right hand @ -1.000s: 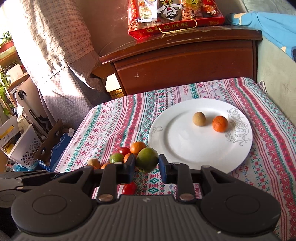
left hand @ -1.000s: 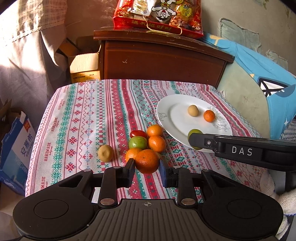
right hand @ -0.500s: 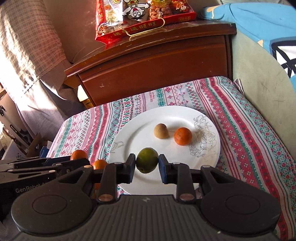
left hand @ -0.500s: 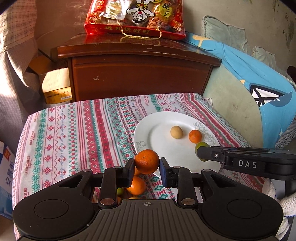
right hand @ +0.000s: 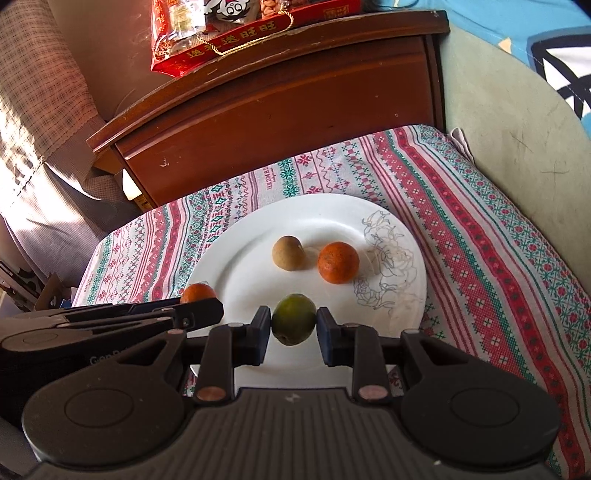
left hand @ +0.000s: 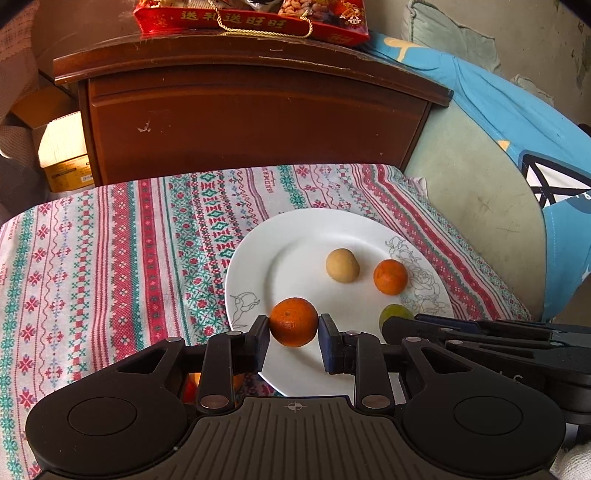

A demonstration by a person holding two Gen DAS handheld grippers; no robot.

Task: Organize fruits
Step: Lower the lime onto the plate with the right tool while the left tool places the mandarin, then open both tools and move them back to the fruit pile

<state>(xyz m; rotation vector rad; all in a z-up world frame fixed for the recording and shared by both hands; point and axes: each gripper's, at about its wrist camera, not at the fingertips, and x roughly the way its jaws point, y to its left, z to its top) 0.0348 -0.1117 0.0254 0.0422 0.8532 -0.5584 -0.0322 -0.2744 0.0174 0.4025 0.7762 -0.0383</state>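
Note:
A white plate lies on the patterned tablecloth and holds a tan round fruit and a small orange. My left gripper is shut on an orange above the plate's near left part; that orange also shows in the right wrist view. My right gripper is shut on a green citrus fruit above the plate's near edge. Other fruit shows only as scraps under my left gripper.
A dark wooden cabinet stands behind the table with a red snack gift bag on top. A blue and green cushion lies to the right. A cardboard box sits on the left.
Both grippers have moved forward and over the plate, each still carrying its fruit. The plate looks larger and closer, and the fruit pile has dropped below the left gripper's view.

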